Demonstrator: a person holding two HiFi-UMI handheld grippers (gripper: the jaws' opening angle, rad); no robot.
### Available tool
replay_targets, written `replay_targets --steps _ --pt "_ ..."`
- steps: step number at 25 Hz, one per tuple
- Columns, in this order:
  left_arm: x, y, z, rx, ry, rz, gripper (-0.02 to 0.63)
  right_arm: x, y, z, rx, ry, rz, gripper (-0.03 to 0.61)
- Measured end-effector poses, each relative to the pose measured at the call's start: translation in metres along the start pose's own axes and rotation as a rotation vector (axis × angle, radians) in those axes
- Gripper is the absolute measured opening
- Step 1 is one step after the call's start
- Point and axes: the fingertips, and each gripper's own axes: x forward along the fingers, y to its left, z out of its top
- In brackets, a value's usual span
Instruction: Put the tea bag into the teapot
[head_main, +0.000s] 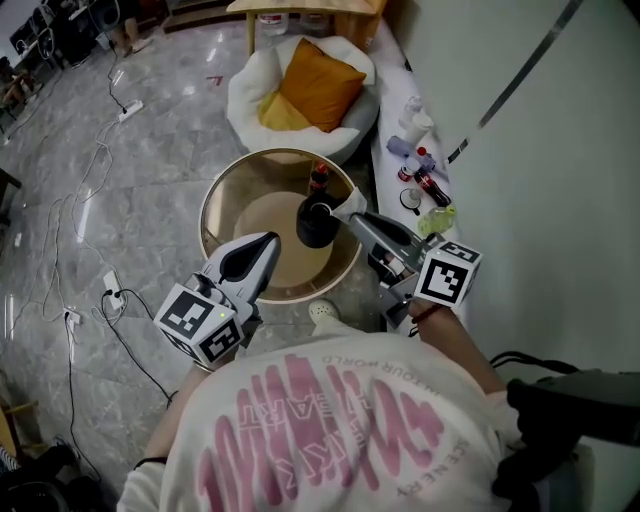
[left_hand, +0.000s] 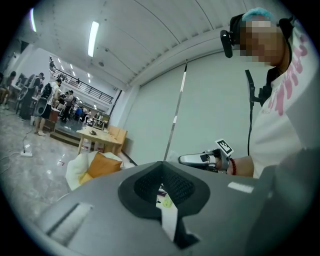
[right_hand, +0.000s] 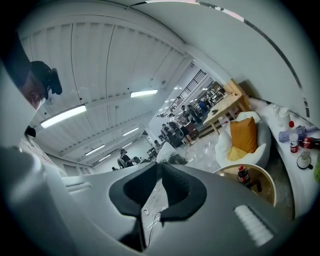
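A black teapot (head_main: 316, 222) stands on a round glass table (head_main: 232, 196), with a cola bottle (head_main: 318, 178) just behind it. My right gripper (head_main: 352, 216) points at the teapot from the right and is shut on a small white tea bag (head_main: 350, 205), which sits right beside the pot's rim. In the right gripper view the tea bag (right_hand: 166, 151) pokes out past the closed tips (right_hand: 160, 165). My left gripper (head_main: 272, 240) hovers over the table's near edge, left of the teapot. Its jaws meet at the tip (left_hand: 161, 164) with nothing between them.
A white beanbag with an orange cushion (head_main: 310, 90) lies beyond the table. A white ledge (head_main: 392, 170) along the wall on the right carries bottles and small items. Cables and a power strip (head_main: 112, 292) trail over the marble floor at left.
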Motion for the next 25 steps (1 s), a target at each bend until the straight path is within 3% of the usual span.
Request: replay_targets --steps 14,25 --pt "0.059 0.052 0.004 -0.052 0.006 0.141 0.017 0.053 -0.067 0.035 0.046 0.127 0.105 0.038" --pt "0.074 0.084 -0.004 -0.106 0.003 0.309 0.017 0.090 -0.121 0.024 0.096 0.252 0.159 0.038"
